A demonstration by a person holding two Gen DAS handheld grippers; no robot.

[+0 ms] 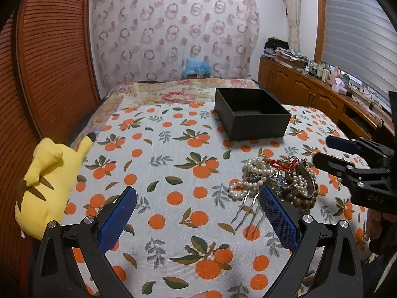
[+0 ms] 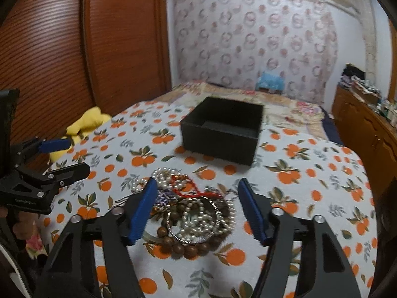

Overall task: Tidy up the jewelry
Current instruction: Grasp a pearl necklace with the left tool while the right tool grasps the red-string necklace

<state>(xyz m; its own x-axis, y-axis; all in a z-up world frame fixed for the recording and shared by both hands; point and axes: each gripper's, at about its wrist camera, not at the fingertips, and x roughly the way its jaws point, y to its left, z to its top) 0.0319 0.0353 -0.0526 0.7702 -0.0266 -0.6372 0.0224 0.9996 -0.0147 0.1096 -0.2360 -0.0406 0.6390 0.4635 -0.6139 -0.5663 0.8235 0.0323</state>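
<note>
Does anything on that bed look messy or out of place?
Yes: the jewelry lies in one tangled heap on the orange-print bedspread, with pearl strands, wooden beads, a bangle and red cord knotted together. The black box behind it looks empty.

Jewelry pile point(image 2: 188, 211) blurred — tangled pieces hard to separate.

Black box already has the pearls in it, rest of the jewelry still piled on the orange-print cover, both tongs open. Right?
Not quite: the black box looks empty in the right wrist view. The pearls still lie in the jewelry pile on the orange-print cover. Left tongs and right tongs are open.
</note>
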